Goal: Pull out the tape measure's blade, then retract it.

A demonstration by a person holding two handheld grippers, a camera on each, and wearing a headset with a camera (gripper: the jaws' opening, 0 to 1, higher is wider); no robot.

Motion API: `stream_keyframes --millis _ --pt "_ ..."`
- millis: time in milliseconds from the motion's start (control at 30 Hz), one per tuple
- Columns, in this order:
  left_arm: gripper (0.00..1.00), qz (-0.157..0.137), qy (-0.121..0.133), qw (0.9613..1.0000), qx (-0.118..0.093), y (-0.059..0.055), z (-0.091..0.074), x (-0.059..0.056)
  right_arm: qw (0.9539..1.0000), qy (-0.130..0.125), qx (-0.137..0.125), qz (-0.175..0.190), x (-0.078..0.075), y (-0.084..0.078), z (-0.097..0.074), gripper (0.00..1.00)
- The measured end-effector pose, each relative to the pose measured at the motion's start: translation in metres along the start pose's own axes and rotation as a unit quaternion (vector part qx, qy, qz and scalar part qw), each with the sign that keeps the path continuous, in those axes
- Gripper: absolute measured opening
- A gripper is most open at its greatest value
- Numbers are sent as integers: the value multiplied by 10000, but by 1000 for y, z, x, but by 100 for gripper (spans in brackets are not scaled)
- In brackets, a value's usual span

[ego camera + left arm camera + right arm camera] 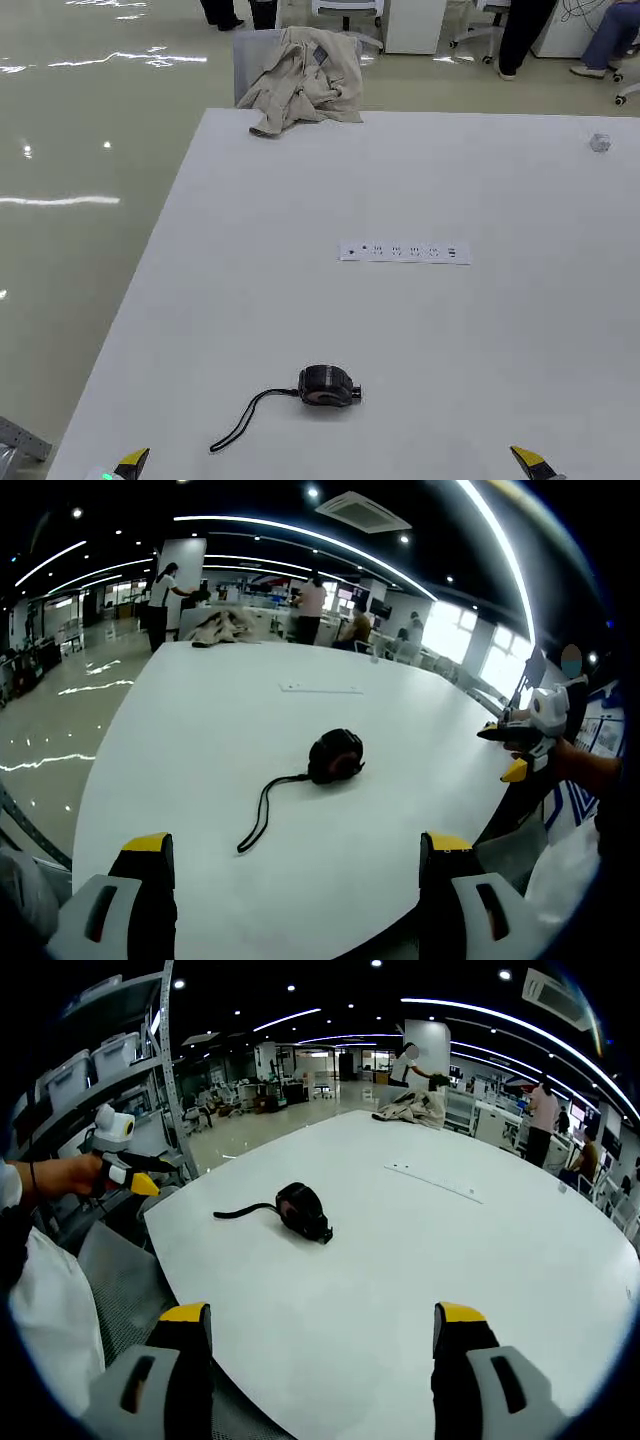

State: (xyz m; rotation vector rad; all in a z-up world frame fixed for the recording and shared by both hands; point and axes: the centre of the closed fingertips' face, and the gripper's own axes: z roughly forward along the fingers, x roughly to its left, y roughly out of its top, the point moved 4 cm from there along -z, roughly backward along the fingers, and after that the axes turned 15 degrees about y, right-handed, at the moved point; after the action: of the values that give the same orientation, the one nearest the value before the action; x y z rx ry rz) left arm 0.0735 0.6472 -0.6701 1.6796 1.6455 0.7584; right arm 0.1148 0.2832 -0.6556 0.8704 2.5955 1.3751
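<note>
Both tools are up at the near edge of the white, smooth-topped table. My left gripper has its jaws set wide apart with nothing between them, yellow tips over the edge. My right gripper sits further along the same edge, jaws wide apart too, gripping nothing. In the head view their yellow tips poke in at the bottom, one by the near left corner, one towards the right.

The black, round-cased tape measure sits on the table close to the near edge, a little left of its middle. It is between my two grippers and apart from both. Its long axis runs roughly along that near edge. The small blade tab at the case mouth points right, and the thin black cord strap trails off the opposite end in a loose curve toward the near left corner.

A broad stretch of bare matte top runs from the tape measure to the flat white socket strip mid-table, and on toward the far edge. The left edge runs straight away from me, with glossy pale floor beyond it. A crumpled beige cloth jacket spills over the far edge near the far left corner. A small grey crumpled lump sits toward the far right corner. Both are well apart from the tape measure.
</note>
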Motion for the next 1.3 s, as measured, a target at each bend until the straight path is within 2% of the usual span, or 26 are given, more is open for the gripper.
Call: stream_keyframes --millis 533,867,1300 --pt "100 344 -399 9986 40 4 25 -16 9993 255 171 -193 -1 7 23 94" --pt "100 550 -572 9968 20 15 38 -26 9982 396 303 -319 -3 8 36 93" --pt "100 1012 -883 9909 2 33 60 -38 9950 594 554 -582 -14 12 53 93"
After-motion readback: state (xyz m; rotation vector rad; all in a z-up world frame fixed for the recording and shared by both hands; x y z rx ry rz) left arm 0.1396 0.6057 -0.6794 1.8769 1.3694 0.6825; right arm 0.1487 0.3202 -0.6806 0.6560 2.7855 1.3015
